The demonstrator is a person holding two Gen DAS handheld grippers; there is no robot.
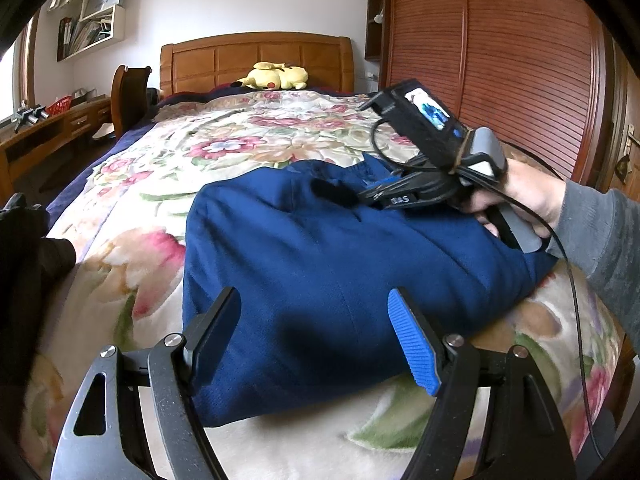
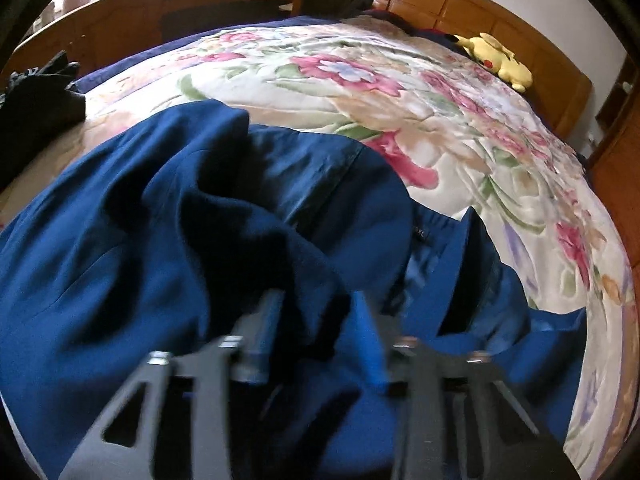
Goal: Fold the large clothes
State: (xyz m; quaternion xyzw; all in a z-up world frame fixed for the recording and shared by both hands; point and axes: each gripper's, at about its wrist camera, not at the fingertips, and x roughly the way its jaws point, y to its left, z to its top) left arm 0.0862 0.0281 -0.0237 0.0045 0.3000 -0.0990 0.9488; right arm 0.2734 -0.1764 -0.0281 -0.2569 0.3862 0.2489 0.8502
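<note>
A large navy blue garment (image 1: 320,256) lies folded into a thick bundle on the floral bedspread (image 1: 224,148). My left gripper (image 1: 316,320) is open just above its near edge, holding nothing. My right gripper (image 1: 340,194) rests on the far right top of the bundle, held by a hand. In the right wrist view the garment (image 2: 160,240) fills the lower frame with rumpled folds. The right gripper (image 2: 316,320) is blurred there, its fingers apart over a fold of cloth.
A yellow plush toy (image 1: 276,76) lies by the wooden headboard (image 1: 256,56). A dark garment (image 1: 32,248) sits at the bed's left edge. A desk (image 1: 52,128) and a chair (image 1: 128,96) stand to the left, a wooden wardrobe (image 1: 500,60) to the right.
</note>
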